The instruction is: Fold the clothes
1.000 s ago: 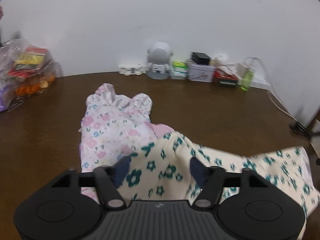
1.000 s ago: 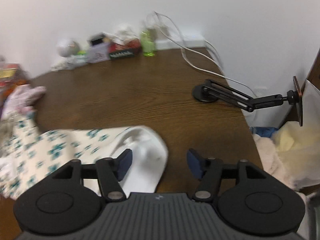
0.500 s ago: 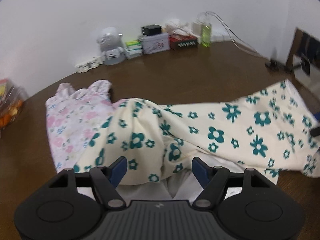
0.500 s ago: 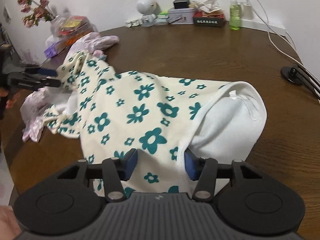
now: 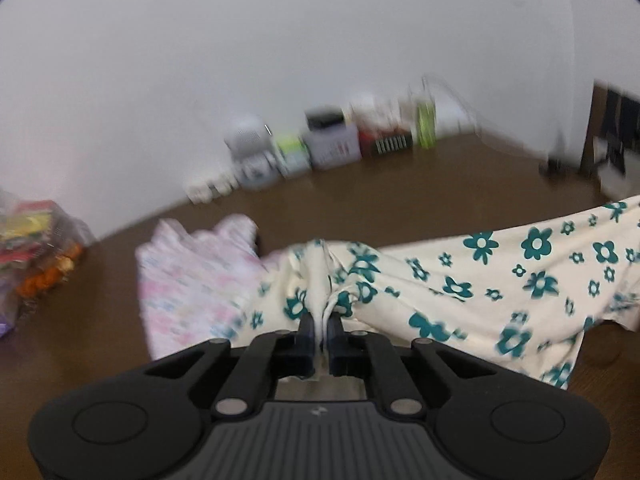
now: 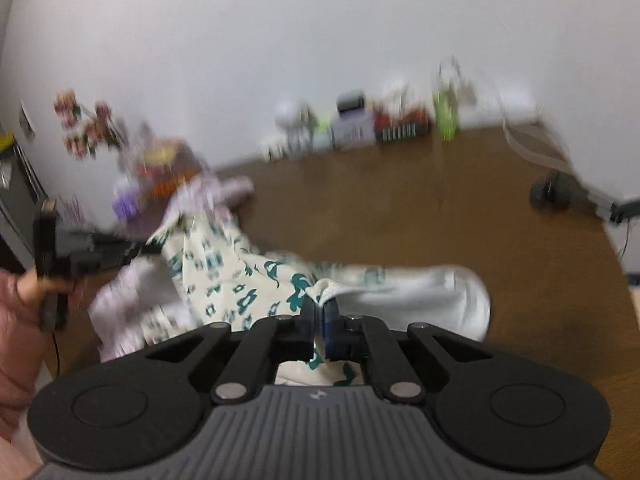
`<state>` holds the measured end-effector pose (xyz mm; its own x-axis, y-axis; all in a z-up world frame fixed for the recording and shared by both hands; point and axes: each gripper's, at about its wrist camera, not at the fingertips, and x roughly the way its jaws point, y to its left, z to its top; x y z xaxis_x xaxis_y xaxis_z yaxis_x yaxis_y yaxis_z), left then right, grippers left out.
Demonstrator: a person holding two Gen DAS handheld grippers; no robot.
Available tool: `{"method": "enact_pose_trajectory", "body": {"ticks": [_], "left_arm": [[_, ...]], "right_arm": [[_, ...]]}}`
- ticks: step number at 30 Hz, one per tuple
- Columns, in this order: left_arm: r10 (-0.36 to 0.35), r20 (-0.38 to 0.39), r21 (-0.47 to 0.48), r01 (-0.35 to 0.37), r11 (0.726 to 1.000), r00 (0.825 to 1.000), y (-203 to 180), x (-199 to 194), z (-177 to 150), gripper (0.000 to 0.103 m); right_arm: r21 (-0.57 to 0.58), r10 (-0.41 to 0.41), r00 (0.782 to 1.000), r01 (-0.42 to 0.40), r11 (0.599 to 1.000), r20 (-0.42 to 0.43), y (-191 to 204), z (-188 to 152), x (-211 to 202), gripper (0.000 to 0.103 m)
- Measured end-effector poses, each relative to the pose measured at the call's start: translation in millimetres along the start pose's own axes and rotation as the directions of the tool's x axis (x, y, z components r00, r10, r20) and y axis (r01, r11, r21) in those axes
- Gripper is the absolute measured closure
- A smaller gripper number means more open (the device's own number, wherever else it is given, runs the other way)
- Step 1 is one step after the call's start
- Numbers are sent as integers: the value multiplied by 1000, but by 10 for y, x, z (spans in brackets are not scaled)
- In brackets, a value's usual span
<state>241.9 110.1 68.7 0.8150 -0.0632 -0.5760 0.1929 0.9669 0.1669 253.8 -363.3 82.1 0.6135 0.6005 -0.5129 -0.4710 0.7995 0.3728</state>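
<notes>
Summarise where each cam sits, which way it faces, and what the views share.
Left wrist: on the left gripper, looking forward and down across the wooden table toward the wall; its own fingers pinch the green-flowered garment.
Right wrist: on the right gripper, same heading; its fingers pinch that garment's white-lined edge; the person's left hand shows at left.
Shared: the garment, pink floral garment, green bottle, clutter by the wall.

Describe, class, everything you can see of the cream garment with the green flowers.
The garment is soft cream cloth printed with teal flowers, with a plain white inside showing at one open end. It lies crumpled and stretched across the brown table, partly over a pink floral garment. The left tool and right tool are each shut on a pinched fold of it.
</notes>
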Motion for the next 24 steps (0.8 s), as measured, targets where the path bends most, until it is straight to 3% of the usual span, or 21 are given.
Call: {"method": "enact_pose_trajectory", "body": {"ticks": [5, 9, 13, 16, 19, 22, 24], "left_arm": [[28, 128, -46, -23, 999, 991, 122, -656, 26, 98], [22, 231, -61, -8, 998, 973, 225, -1295, 34, 98], [60, 276, -70, -43, 997, 959, 345, -1562, 313, 102], [113, 259, -126, -82, 989, 959, 597, -1339, 729, 102], [138, 161, -150, -114, 982, 977, 485, -695, 1105, 101], [80, 3, -194, -78, 978, 997, 265, 173, 1114, 94], [11, -81, -195, -26, 980, 997, 124, 471, 920, 88]], "right_arm": [[18, 28, 994, -30, 999, 106, 119, 120, -319, 100], [12, 79, 981, -83, 996, 178, 308, 166, -668, 100], [9, 106, 972, -110, 994, 208, 368, 348, -870, 100], [100, 98, 976, -119, 988, 193, 130, 684, -657, 99], [197, 33, 989, -62, 978, 147, -253, 1017, -138, 99], [293, -78, 997, 74, 953, -1, -742, 1053, 666, 95], [343, -125, 988, 148, 928, -90, -1002, 954, 1053, 87]]}}
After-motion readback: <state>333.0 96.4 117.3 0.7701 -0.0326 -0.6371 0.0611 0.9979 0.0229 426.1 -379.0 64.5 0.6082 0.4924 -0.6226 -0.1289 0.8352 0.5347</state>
